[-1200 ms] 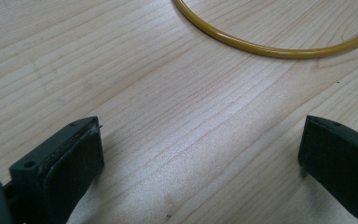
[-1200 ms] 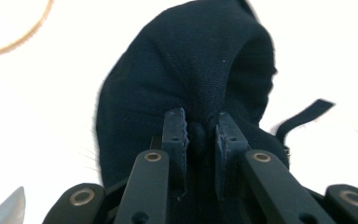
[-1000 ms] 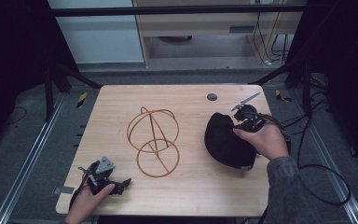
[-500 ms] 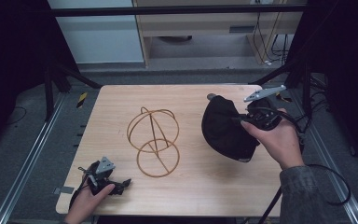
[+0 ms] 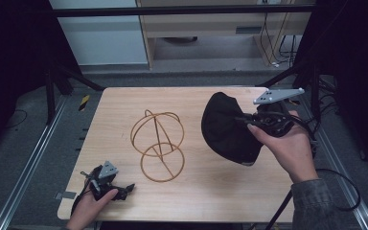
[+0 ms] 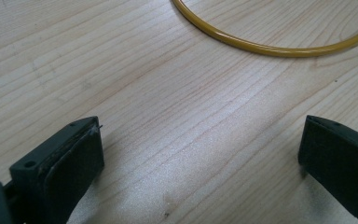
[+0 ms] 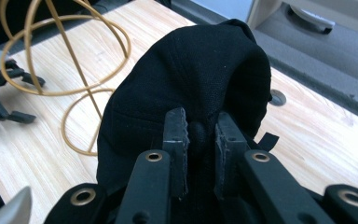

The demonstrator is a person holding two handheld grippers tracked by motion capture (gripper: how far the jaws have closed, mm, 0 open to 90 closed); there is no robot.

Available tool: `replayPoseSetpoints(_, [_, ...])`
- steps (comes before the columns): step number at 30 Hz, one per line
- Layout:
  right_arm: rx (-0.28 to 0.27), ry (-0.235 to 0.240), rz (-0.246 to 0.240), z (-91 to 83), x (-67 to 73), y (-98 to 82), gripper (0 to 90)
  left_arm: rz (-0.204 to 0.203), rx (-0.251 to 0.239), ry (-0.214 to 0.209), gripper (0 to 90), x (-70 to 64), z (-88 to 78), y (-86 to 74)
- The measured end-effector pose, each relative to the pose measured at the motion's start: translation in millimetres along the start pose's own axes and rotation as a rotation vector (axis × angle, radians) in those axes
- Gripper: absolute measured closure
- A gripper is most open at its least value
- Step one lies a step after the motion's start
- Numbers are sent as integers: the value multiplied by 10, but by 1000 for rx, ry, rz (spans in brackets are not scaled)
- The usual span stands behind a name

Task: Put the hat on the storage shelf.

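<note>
Black fabric cap [image 5: 227,127]: raised off the pale wooden surface [image 5: 211,191] and carried toward its far right, tilted more upright, a fold pinched between the fingers [image 7: 177,135]. Right gripper [image 5: 249,120]: lifted and shifted farther from the person.

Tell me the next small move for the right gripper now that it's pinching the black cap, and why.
Probably carry the black cap left toward the wire stand. The right gripper is shut on a fold of it, lifted off the table; the left gripper rests open, away from the stand's dome.
</note>
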State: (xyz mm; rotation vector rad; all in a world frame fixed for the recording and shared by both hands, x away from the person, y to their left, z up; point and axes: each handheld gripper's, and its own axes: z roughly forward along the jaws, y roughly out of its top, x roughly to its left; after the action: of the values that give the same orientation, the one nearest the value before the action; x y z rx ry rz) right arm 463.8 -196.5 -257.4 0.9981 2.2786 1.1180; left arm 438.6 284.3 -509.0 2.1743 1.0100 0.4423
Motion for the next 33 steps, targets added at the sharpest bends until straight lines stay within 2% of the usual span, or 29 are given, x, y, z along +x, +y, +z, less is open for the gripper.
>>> replayPoseSetpoints(14, [-75,43,-55,-14,278,336,783,1,-2,-1,0,-2,0,-1])
replayPoseSetpoints(26, [-119,100,-76,-41,460,605,784,1,-1,-1,0,-2,-1,-1])
replayPoseSetpoints(33, [-124,143,-105,71,618,844,783,-1,-1,0,0,-2,-1,0])
